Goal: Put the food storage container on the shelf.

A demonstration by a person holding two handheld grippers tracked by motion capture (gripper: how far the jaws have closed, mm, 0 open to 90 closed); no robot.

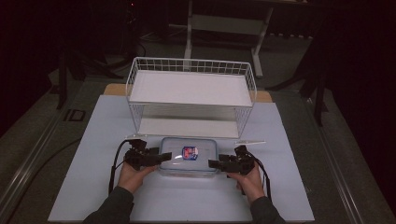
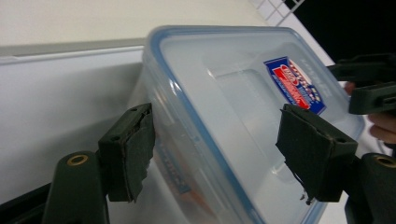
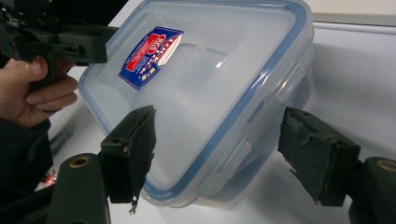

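Lying flat, lidded container (image 1: 188, 156) long axis left-right, between left gripper (image 1: 161, 157) and right gripper (image 1: 215, 164), jaws wide

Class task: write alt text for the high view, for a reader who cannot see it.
A person's two hands hold a left gripper and a right gripper, jaws open, at either end of a clear lidded plastic container on a white table. Behind the container stands a white two-tier wire shelf rack; the room around is dark.
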